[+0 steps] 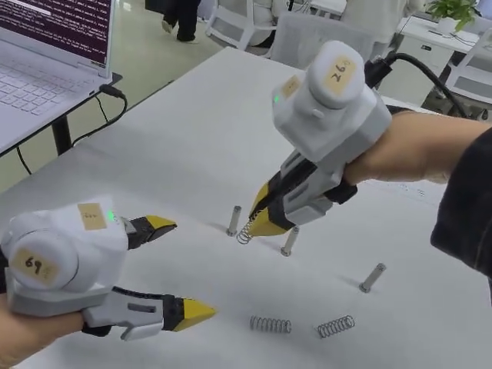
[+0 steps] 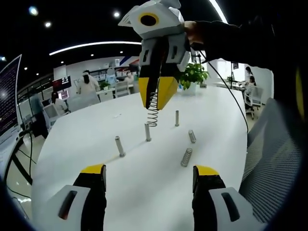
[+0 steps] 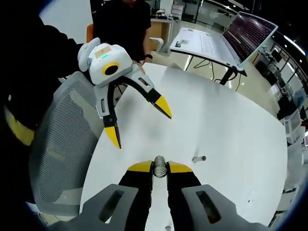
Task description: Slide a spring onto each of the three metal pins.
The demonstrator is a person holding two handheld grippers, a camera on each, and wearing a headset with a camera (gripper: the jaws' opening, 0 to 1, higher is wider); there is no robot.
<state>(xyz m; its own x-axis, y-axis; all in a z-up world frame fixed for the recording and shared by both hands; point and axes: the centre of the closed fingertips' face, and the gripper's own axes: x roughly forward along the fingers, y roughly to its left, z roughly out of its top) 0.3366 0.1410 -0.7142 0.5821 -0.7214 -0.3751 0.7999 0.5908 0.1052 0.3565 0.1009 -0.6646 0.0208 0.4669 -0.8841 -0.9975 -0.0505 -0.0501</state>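
Hanging from the right gripper [image 1: 257,223], whose jaws are clenched on its upper coils, one spring [image 1: 245,233] dangles with its free end down. It looks to be held that way so the open end can drop over a pin. In the left gripper view its lower end sits just above and slightly to one side of the middle pin [image 2: 147,132], so I'd say it needs a small nudge to line up before it goes down.

The first pin [image 1: 234,221] and the last pin [image 1: 372,277] stand bare and upright on the white bench [image 1: 177,146], at roughly ten and four o'clock of the middle one.

Two loose springs [image 1: 270,324] [image 1: 336,326] lie flat toward six o'clock of the pins, within easy reach for the later rounds.

The left gripper [image 1: 184,266] hovers at eight o'clock, its jaws spread wide and grasping nothing. It seems parked clear of the work.

A laptop [image 1: 54,46] sits off at eleven o'clock.
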